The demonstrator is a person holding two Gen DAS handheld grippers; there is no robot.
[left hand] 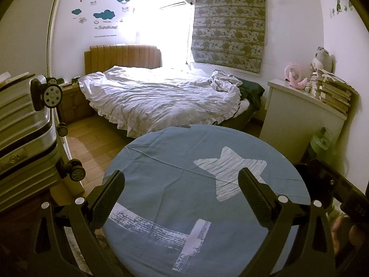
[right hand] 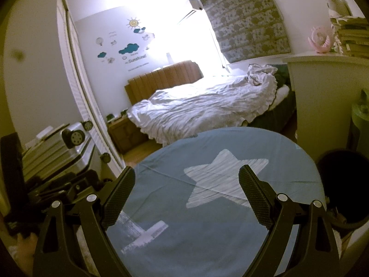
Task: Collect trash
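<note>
Behind the round surface point(left hand: 161, 161) with its blue star-print cloth stands an unmade bed point(left hand: 156, 97). Both the left hand-held gripper point(left hand: 182, 194) and the right hand-held gripper point(right hand: 186, 191) hang over the cloth, fingers spread wide and grasping nothing. No trash can be made out; a dark bin point(right hand: 341, 184) stands beside the surface on the right.

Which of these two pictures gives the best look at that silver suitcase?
The left wrist view. There the silver suitcase fills the left edge, lying on its side, its ribbed shell, latch and three black wheels plain to see. In the right wrist view the suitcase looks smaller and dimmer, partly hidden behind the other gripper.
</note>
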